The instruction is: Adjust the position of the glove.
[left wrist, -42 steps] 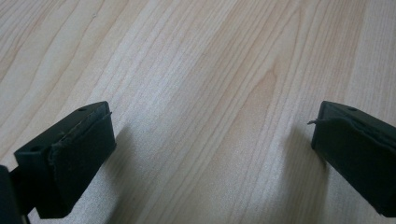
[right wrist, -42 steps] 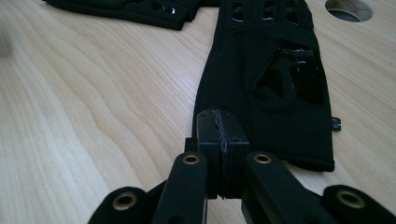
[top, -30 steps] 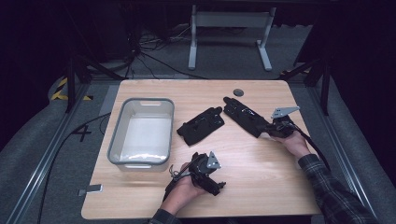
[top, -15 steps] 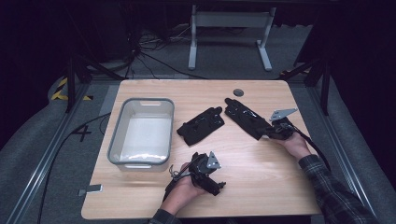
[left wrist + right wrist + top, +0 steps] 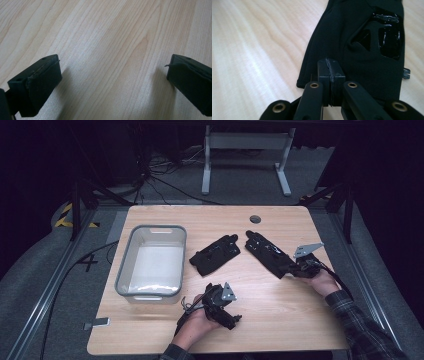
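Observation:
Two black gloves lie mid-table. One glove [image 5: 215,254] rests beside the bin. The other glove [image 5: 267,252] runs diagonally toward the right, and my right gripper [image 5: 293,270] meets its near cuff. In the right gripper view the jaws are pressed together at the cuff edge of that glove [image 5: 362,37], so the right gripper [image 5: 331,66] is shut on the cuff. My left gripper [image 5: 231,319] rests low near the table's front edge. In the left gripper view it [image 5: 113,72] stands open over bare wood with nothing between its fingers.
A grey plastic bin [image 5: 125,270] with nothing inside stands at the table's left. A small round grommet [image 5: 255,219] sits near the far edge. A metal stand [image 5: 245,150] and cables lie on the dark floor beyond the table.
The right gripper has slid a little toward the near edge, and the glove at its jaws has shifted with it. The left gripper and the other glove have kept still.

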Available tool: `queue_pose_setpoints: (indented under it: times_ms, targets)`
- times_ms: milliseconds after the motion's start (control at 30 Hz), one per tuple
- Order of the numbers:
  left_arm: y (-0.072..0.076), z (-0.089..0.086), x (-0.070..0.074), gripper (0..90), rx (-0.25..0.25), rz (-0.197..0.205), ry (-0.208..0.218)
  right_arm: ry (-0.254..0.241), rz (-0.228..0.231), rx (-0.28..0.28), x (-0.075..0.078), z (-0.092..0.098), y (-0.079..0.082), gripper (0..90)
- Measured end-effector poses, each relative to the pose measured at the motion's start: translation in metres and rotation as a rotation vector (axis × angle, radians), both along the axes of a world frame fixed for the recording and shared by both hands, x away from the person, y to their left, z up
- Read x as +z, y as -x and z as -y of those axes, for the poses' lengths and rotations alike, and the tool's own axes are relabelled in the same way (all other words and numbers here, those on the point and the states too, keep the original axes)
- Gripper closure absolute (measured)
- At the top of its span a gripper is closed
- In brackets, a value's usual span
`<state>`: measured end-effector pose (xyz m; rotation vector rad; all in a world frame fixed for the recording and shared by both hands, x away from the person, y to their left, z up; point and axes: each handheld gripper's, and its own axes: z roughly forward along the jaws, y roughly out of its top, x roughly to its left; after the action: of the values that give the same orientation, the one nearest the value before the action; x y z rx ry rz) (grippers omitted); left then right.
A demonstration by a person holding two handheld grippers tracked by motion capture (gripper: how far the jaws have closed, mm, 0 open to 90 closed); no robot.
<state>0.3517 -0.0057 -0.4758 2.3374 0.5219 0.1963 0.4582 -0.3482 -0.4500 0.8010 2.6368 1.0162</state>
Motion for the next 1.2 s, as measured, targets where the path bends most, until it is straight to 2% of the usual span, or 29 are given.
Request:
queue_pose_setpoints:
  times_ms: [400, 1200]
  targets:
    - [0.000, 0.000, 0.000, 0.0, 0.000, 0.000, 0.000, 0.009, -0.020, 0.031, 0.001, 0.008, 0.032, 89.9]
    - [0.000, 0.000, 0.000, 0.0, 0.000, 0.000, 0.000, -0.001, -0.047, 0.125, 0.000, 0.013, 0.111, 89.9]
